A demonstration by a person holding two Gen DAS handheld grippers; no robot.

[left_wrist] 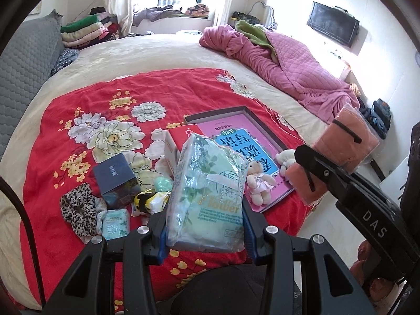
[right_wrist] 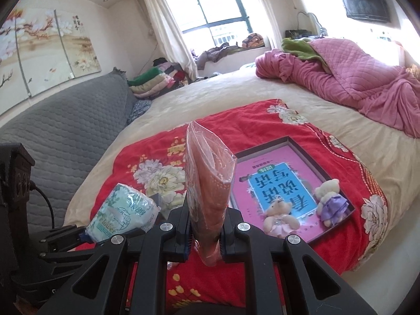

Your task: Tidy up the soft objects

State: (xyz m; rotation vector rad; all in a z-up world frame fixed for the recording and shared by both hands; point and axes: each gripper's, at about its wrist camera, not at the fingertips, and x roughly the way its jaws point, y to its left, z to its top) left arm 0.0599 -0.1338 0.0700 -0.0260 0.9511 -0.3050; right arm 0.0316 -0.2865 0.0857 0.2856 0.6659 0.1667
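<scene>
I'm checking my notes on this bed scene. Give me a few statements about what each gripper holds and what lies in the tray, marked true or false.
1. The left gripper holds a green tissue pack. True.
2. The right gripper is empty. False: it is shut on an orange cloth in a clear bag.
3. Two small teddy bears lie in the tray. True.
4. The tray sits on the pink quilt. False: it sits on the red flowered cloth.

My matt black plastic tongs (left_wrist: 206, 232) pinch a glossy, crinkled plastic tissue pack (left_wrist: 207, 197); the red floral bedcloth (left_wrist: 78, 105) looks soft, matt cotton.
</scene>
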